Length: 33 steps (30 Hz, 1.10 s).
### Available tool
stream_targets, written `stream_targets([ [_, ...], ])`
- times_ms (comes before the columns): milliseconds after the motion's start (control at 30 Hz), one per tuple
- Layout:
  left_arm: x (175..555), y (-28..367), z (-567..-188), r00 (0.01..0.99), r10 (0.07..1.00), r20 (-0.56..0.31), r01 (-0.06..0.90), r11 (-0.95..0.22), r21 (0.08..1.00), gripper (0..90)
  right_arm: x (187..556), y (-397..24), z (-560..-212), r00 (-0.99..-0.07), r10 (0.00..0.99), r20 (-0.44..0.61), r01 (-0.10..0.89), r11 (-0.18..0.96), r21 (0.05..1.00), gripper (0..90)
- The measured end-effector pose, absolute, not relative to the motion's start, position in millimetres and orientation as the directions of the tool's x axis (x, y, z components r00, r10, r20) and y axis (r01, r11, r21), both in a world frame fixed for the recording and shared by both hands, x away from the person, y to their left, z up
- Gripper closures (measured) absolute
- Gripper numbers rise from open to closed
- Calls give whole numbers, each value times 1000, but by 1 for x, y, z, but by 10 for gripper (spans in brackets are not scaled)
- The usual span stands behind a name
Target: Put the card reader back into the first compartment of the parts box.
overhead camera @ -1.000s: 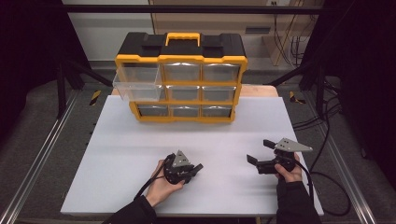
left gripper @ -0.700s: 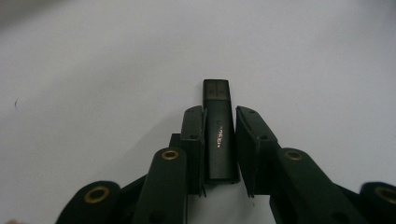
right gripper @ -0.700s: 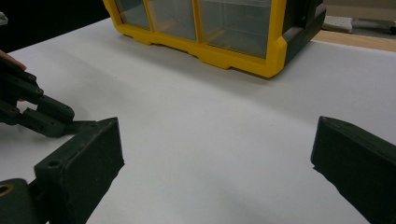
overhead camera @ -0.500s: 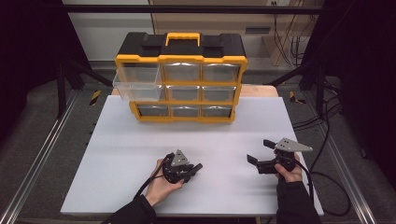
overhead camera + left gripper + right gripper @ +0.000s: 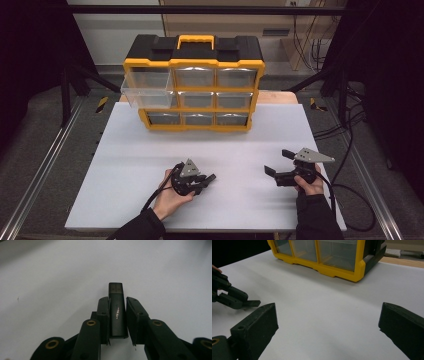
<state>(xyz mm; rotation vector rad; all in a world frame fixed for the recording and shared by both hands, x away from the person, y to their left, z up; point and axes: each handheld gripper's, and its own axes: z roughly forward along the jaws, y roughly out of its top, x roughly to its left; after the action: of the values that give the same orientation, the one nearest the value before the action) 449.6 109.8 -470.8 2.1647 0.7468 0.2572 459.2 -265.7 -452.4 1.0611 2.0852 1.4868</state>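
Observation:
A small dark stick (image 5: 116,312) with pale lettering, shaped like a USB drive, sits between the pads of my left gripper (image 5: 117,315), which is shut on it. Its tip pokes out past the fingertips, just over the white table. In the high view the left gripper (image 5: 206,179) lies low at the near middle of the table, pointing right. My right gripper (image 5: 275,161) is held at the near right with its jaws wide open and nothing between them (image 5: 329,315). The left gripper (image 5: 235,298) is also in the right gripper view, at far left.
A yellow and black drawer organizer (image 5: 195,85) with clear drawers stands at the back of the white table (image 5: 225,145). One clear drawer (image 5: 145,95) on its left side is pulled out. Cables trail off the right edge.

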Motion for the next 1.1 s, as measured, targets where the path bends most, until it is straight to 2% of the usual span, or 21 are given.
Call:
stream_targets([
  [1100,455,130,-454,789,610,-72,422,-453,785,728,460,-265,-454,-649,751,123,369,169,914,26],
])
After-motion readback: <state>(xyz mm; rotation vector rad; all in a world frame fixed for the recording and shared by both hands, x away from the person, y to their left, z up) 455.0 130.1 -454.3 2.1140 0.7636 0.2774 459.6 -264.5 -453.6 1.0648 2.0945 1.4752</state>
